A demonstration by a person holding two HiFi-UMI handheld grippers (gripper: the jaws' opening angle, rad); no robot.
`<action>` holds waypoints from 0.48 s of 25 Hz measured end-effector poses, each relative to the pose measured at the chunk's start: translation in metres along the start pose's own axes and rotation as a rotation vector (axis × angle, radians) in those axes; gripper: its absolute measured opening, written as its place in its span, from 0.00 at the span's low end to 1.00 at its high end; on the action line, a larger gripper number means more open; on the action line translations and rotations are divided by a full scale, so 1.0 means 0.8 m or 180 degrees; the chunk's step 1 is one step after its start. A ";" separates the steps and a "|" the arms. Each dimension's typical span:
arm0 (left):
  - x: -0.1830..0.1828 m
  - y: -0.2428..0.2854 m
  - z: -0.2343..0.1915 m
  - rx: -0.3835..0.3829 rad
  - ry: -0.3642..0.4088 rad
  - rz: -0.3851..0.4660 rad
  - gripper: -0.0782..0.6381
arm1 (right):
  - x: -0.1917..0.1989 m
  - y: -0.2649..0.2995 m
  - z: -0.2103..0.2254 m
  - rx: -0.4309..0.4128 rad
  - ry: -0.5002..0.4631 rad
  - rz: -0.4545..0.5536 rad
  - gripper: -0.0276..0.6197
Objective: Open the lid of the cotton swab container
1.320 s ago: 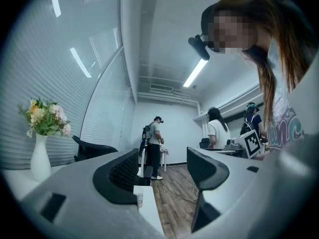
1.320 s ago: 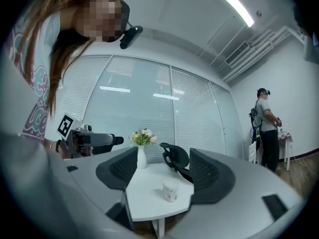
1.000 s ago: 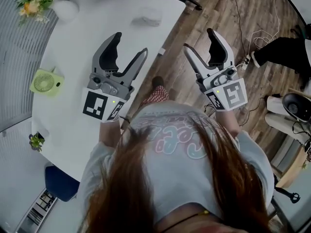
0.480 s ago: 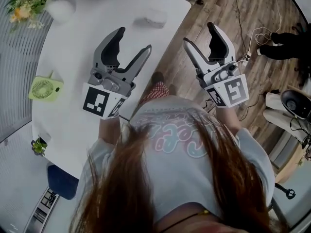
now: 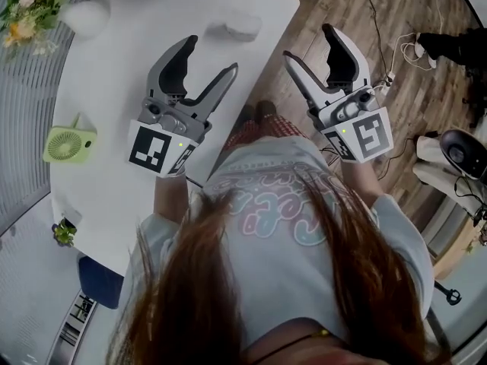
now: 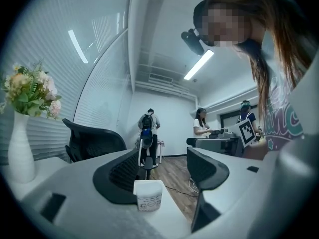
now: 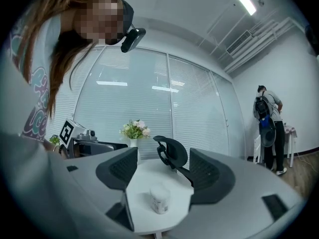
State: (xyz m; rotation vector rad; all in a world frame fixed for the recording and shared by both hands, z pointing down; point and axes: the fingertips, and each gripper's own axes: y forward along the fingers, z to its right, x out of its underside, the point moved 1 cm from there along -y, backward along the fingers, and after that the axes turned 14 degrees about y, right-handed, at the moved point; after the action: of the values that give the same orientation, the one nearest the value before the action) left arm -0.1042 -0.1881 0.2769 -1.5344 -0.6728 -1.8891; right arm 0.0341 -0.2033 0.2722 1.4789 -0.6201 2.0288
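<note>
A small white cotton swab container stands with its lid on near the far end of the white table. It shows beyond and between the jaws in the left gripper view and the right gripper view. My left gripper hangs open over the table's right edge, short of the container. Off the table's edge, above the wooden floor, my right gripper is open as well. Neither holds nor touches anything.
A green desk fan, a vase of flowers and a small plant stand along the table's left side. A black office chair stands behind the table. Cables lie on the floor; people stand far off.
Both grippers have edged a little forward toward the table's far end and the container sits slightly nearer them. Both stay open.
</note>
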 end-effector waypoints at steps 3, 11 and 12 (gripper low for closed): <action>0.006 0.010 -0.001 0.0068 0.0079 -0.0046 0.49 | -0.004 0.008 0.008 -0.0050 0.0017 -0.0024 0.52; 0.041 0.037 0.001 0.0348 0.0099 -0.0266 0.50 | 0.000 0.023 0.021 -0.0158 0.0044 -0.0102 0.52; 0.046 0.041 -0.003 0.0372 0.0137 -0.0258 0.50 | 0.003 0.024 0.024 -0.0161 0.0051 -0.0122 0.52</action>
State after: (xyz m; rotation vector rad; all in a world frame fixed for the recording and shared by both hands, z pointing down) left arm -0.0872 -0.2174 0.3125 -1.4087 -0.8225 -1.9011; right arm 0.0343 -0.2295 0.2791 1.4332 -0.6274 1.9795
